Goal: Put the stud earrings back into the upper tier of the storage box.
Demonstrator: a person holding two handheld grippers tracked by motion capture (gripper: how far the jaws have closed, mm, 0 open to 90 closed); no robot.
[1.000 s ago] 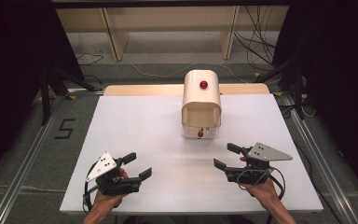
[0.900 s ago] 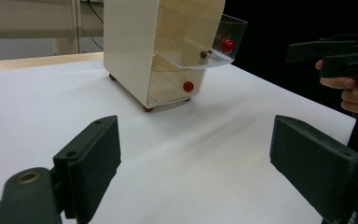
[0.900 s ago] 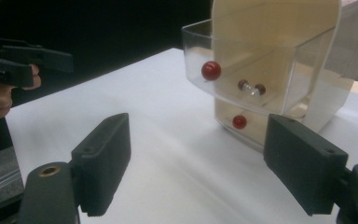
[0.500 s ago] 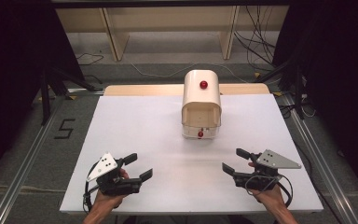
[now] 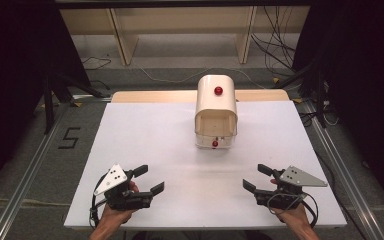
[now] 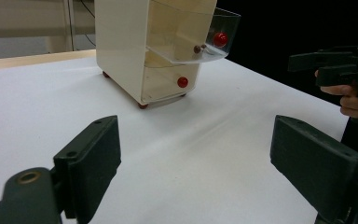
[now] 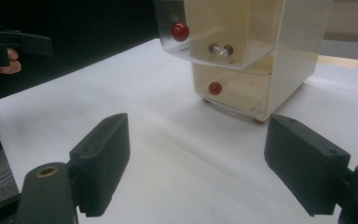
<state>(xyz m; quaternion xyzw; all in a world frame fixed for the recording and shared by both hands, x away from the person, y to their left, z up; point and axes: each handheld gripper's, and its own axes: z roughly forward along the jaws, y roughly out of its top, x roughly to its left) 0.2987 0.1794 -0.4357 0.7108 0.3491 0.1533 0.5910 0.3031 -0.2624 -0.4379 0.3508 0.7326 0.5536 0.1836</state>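
Both grippers (image 5: 148, 181) (image 5: 258, 177) apart, nr cabinet (image 5: 216, 102)

Cream cabinet (image 5: 215, 100) with red knobs (image 5: 218, 90), white table (image 5: 150, 145), black jaws.

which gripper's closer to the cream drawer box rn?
Right, slightly. The right gripper sits below-right of the drawer box; the left gripper sits farther out, below-left. Both open, touching nothing.

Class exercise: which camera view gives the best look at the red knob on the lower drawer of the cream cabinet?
The right gripper view: the lower knob faces the camera, large and unblocked. The left gripper view shows it at an angle under the raised clear flap. The high view shows it as a tiny dot.
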